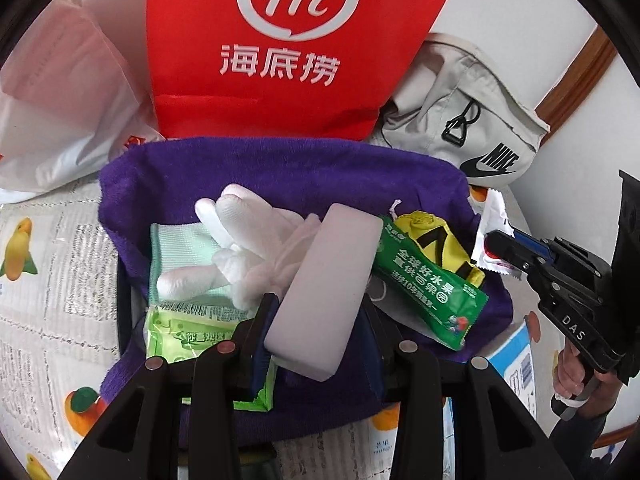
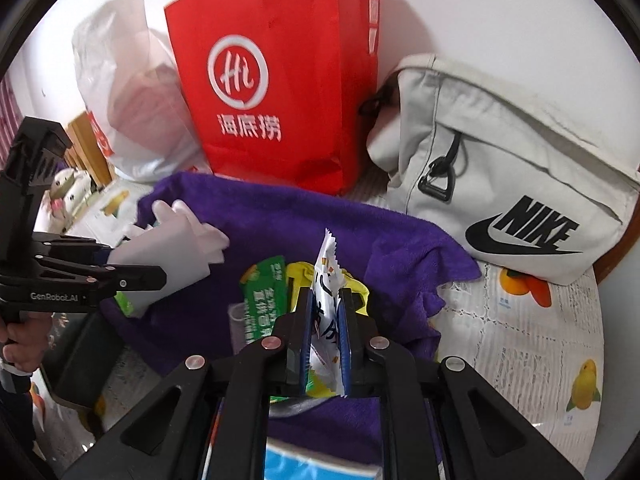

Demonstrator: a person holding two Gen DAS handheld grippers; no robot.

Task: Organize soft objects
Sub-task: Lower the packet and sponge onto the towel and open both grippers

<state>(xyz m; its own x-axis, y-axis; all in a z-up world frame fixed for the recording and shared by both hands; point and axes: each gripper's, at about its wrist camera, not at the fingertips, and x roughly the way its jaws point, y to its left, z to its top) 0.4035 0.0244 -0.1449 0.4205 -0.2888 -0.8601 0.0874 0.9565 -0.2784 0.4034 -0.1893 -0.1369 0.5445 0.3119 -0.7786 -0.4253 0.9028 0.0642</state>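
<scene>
My left gripper (image 1: 316, 312) is shut on a white foam block (image 1: 328, 288) and holds it tilted over a purple towel (image 1: 280, 176) that lines a dark bin. On the towel lie white gloves (image 1: 240, 248), a pale green cloth (image 1: 180, 248), a light green wipes pack (image 1: 188, 344), a dark green snack pack (image 1: 428, 292) and a yellow item (image 1: 436, 240). My right gripper (image 2: 326, 300) is shut on a white sachet (image 2: 328, 264) above the towel's (image 2: 304, 220) right side. The right gripper (image 1: 492, 246) also shows at the right edge of the left wrist view.
A red paper bag (image 2: 276, 76), a white plastic bag (image 2: 132, 104) and a grey Nike bag (image 2: 512, 176) stand behind the towel against the wall. A fruit-print tablecloth (image 2: 520, 336) covers the table. A blue-and-white box (image 1: 516, 360) lies near the bin. A hand (image 1: 572, 372) grips the right handle.
</scene>
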